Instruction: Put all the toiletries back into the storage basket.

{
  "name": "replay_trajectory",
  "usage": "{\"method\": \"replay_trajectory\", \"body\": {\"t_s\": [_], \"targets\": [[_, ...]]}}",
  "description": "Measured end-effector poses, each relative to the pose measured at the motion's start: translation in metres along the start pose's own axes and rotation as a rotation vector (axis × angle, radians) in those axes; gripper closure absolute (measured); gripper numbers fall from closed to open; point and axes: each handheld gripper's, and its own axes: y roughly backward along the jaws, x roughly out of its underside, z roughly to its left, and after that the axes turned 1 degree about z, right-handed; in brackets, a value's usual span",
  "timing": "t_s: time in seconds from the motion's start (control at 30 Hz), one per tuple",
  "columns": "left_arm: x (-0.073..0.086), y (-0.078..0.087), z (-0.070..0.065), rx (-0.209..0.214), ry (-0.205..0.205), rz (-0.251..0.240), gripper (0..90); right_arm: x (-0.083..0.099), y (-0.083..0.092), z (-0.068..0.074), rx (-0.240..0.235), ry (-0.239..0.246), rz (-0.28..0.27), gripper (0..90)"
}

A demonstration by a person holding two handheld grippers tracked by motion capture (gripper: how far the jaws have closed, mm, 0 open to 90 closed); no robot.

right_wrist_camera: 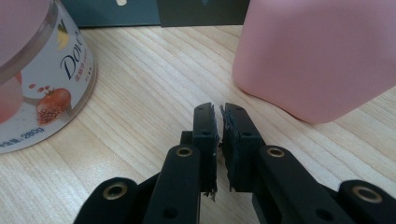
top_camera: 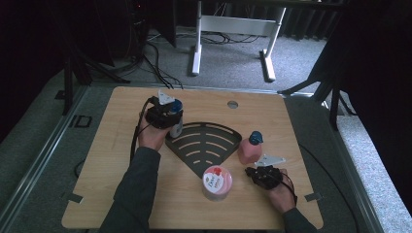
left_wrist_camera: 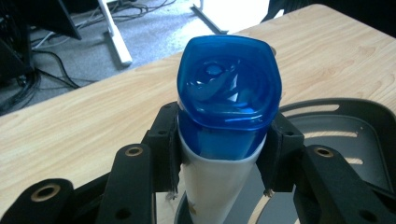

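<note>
The left gripper (left_wrist_camera: pixel 219 154) has its fingers clamped on the upright blue-capped bottle (left_wrist_camera: pixel 226 93) at the dark rack's (top_camera: pixel 204 143) left edge, while the right gripper's (right_wrist_camera: pixel 218 116) fingers rest together

we see a table (top_camera: pixel 121 160) of pale wood-grain laminate, smooth and matt, its grain lines plain in the right gripper view. the blue cap (left_wrist_camera: pixel 229 84) on the white bottle (left_wrist_camera: pixel 210 186) looks like translucent glossy plastic with bright highlights; the bottle body below it is smooth, opaque plastic. the left gripper (left_wrist_camera: pixel 219 158) and right gripper (right_wrist_camera: pixel 219 140) are matt black plastic with brassy metal insets, and the right one's pads (right_wrist_camera: pixel 231 140) look rough and frayed at the edges. the pink bottle (right_wrist_camera: pixel 317 56) has a soft satin finish. the jar (right_wrist_camera: pixel 42 88) carries a glossy printed label. the black slotted rack (top_camera: pixel 204 143) looks matt. the floor is rough grey carpet (top_camera: pixel 233 63).
</note>
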Motion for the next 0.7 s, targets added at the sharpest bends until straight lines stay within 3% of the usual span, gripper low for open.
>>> {"method": "replay_trajectory", "body": {"t_s": [0.7], "targets": [[0.024, -0.004, 0.008, 0.010, 0.014, 0.029, 55.8, 0.000, -0.001, 0.000, -0.001, 0.005, 0.003, 83.7]]}}
